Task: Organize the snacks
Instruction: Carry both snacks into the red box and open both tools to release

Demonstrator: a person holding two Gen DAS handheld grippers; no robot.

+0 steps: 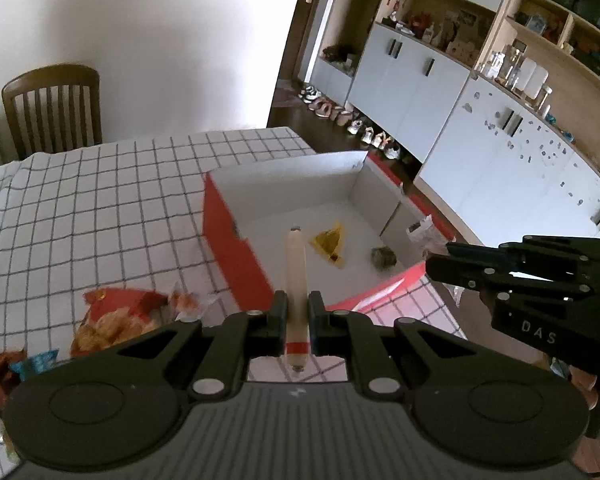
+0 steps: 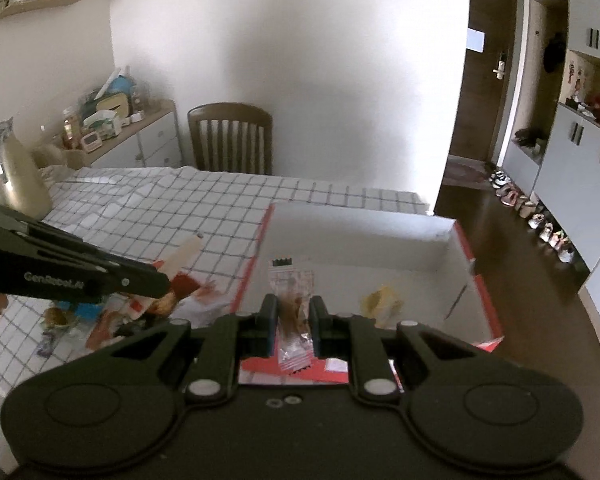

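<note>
Carrying is the step in hand: beside the red box [image 1: 236, 248], a sausage stick [image 1: 295, 280] is clamped in the left gripper [image 1: 297, 312], and a clear snack packet [image 2: 292, 308] in the right gripper [image 2: 293, 316]; next, release over the box is judged necessary.

The cloth [image 1: 100, 208] is white with a thin dark grid. The box [image 1: 236, 240] is red outside and white inside. At its 6 o'clock, the stick [image 1: 296, 280] is pale beige with one red band. A yellow wrapper [image 1: 330, 244] lies at the stick's 2 o'clock. The pile [image 1: 112, 320] at 8 o'clock of the box is red, orange and blue. Both grippers [image 1: 298, 316] [image 2: 293, 320] are black. The packet [image 2: 291, 312] is clear with a brown filling. The chair [image 1: 52, 108] is brown.
</note>
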